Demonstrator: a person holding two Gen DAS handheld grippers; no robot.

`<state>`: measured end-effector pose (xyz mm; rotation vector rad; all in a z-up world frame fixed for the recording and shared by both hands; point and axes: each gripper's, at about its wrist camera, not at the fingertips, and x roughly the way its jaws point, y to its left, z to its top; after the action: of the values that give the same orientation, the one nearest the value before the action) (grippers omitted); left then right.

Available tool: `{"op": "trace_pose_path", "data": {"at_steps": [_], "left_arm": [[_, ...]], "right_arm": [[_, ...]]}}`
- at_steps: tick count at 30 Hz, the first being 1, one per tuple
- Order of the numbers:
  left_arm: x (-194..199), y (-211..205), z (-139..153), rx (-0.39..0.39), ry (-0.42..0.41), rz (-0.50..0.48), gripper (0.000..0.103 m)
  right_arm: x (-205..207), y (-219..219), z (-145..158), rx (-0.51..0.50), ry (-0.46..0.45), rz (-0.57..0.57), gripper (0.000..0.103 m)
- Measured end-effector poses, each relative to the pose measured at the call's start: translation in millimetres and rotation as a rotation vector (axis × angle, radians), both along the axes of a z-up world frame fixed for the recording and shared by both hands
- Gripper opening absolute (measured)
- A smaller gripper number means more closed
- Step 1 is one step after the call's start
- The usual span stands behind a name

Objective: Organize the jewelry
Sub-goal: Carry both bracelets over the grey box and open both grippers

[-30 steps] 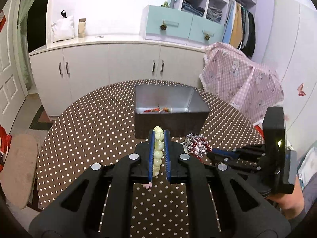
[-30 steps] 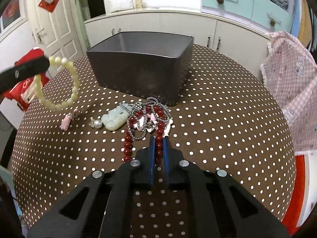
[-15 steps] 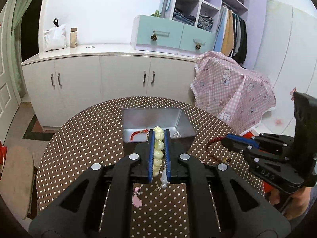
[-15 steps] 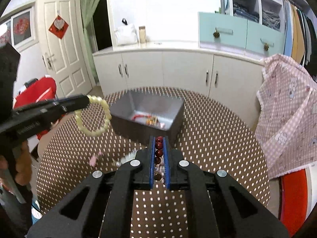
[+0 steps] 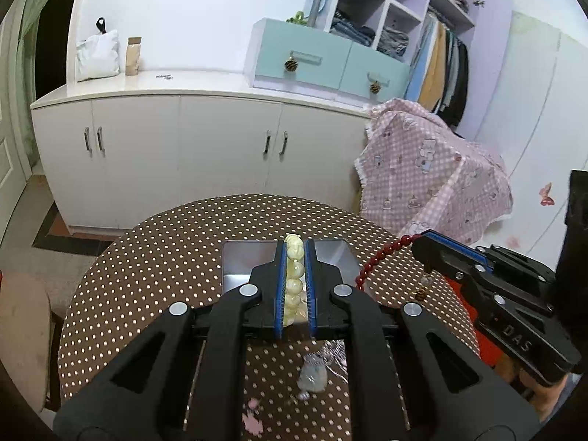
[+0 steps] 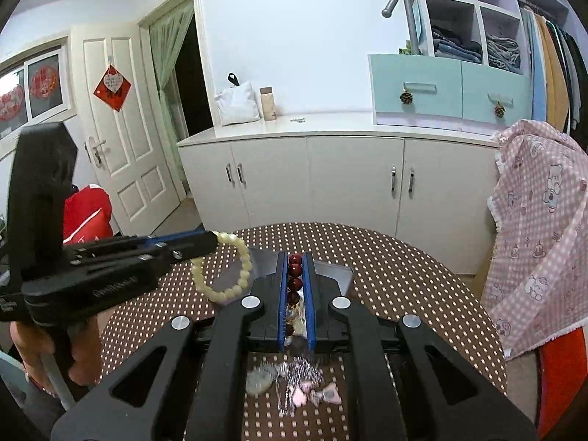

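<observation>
Jewelry hung in both claws above the worktop [image 5: 154, 257]: the left claw [image 5: 294, 253] clamped a pale bead bracelet [image 6: 224, 272], the right claw [image 6: 295, 261] a red bead strand [image 5: 382, 257], both apparently light, limp, best pinched across the beads.

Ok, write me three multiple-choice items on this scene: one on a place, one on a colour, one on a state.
1. Where is the pale bead bracelet?
A. in the box
B. in the left gripper
C. on the cabinet

2. What colour are the beads in the right gripper?
A. dark red
B. blue
C. white

3. How is the grey box?
A. lidded
B. overturned
C. open-topped

Answers: 1 B, the bracelet hangs from its fingertips above the table. 2 A, the red bead strand shows between its fingers. 3 C, its inside is visible.
</observation>
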<state>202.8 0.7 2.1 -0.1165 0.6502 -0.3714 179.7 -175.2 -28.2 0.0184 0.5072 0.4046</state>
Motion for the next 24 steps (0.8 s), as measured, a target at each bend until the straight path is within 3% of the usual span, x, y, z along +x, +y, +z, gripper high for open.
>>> {"op": "trace_pose_path", "data": {"at_steps": [10, 24], "left_arm": [[28.5, -6.9, -32.7, 0.029, 0.109, -0.034, 0.010], [29.8, -1.9, -37.9, 0.026, 0.119, -0.039, 0.011]], "right_arm": [[28.7, 5.0, -33.0, 0.000, 0.108, 0.011, 0.007], [33.3, -2.1, -39.0, 0.036, 0.149, 0.016, 0.009]]}}
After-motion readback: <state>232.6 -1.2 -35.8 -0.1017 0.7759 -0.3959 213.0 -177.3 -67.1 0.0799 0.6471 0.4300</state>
